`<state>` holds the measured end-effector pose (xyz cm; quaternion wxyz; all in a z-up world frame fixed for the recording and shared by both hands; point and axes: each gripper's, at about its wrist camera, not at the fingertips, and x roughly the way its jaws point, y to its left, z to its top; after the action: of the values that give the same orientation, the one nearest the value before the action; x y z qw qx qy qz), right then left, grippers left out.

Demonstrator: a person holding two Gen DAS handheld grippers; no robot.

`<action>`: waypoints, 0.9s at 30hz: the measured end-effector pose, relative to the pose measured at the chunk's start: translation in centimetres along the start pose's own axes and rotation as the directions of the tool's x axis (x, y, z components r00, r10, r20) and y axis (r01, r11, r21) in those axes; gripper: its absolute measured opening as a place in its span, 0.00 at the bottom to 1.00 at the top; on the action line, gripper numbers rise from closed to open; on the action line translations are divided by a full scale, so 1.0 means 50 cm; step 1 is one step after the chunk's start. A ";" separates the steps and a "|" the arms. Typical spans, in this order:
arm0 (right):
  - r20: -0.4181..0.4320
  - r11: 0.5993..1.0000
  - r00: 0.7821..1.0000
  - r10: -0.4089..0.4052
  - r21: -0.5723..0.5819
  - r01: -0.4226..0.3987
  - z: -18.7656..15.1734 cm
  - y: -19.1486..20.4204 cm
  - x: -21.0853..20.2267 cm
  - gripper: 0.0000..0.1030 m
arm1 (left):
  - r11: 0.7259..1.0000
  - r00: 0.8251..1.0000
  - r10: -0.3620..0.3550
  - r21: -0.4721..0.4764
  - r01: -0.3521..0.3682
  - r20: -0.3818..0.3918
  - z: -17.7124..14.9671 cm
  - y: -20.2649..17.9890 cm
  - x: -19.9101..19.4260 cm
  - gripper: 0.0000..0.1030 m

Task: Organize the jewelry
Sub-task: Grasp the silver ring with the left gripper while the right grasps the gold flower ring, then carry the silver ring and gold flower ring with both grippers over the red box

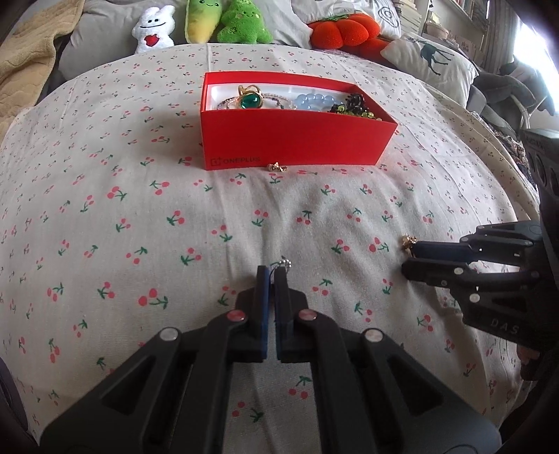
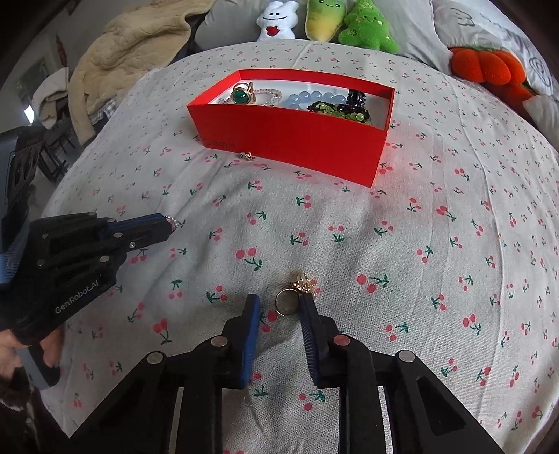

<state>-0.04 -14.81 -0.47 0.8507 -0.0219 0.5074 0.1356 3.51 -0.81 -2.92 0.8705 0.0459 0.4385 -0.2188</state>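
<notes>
- The left gripper (image 1: 271,274) is pinching a small silver beaded piece (image 1: 284,262) at its very tips; the two pads are standing almost together, and the silver beads are poking out just past them, over the cherry-print bedsheet (image 1: 139,195).
- From the right wrist view, the same left gripper (image 2: 172,223) is reaching in from the left edge, with the silver beads (image 2: 176,221) hanging at its tip.
- The right gripper (image 2: 279,302) is pointing down at a gold ring (image 2: 287,301) that is lying on the sheet between its fingers; the ring's ornate top is sitting beside the right finger (image 2: 309,314), while a gap is showing on the left side, so the pads are not yet pressing it from both sides.
- In the left wrist view, the right gripper (image 1: 409,256) is coming in from the right, with the gold ring (image 1: 408,241) just at its tip.
- The red box (image 1: 297,139) is sitting farther up the bed, open, already holding a green-stone ring (image 1: 251,99), a pale blue bead bracelet (image 1: 314,101) and dark sequinned pieces (image 1: 353,104).
- A small gold item (image 1: 277,167) is lying on the sheet just in front of the box's near wall.
- Plush toys (image 1: 195,24) are lining the pillows behind.
</notes>
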 end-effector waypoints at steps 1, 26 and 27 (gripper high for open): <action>0.000 1.000 1.000 0.002 0.001 -0.002 0.000 -0.001 -0.001 0.15 | 1.000 1.000 -0.009 0.002 0.009 0.002 -0.002 0.001 -0.003 0.07; 0.062 0.998 0.998 0.029 0.050 -0.032 0.003 -0.026 -0.070 0.15 | 1.000 1.000 -0.016 0.008 0.017 -0.023 0.002 -0.003 0.015 0.05; 0.066 0.998 0.997 0.028 0.054 -0.032 0.003 -0.028 -0.074 0.15 | 1.000 1.000 -0.016 0.004 0.016 -0.021 0.002 -0.003 0.014 0.04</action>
<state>-1.23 -16.91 2.66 0.8650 0.0135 0.4831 0.1351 3.89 -1.19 -3.37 0.8640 0.0464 0.4475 -0.2261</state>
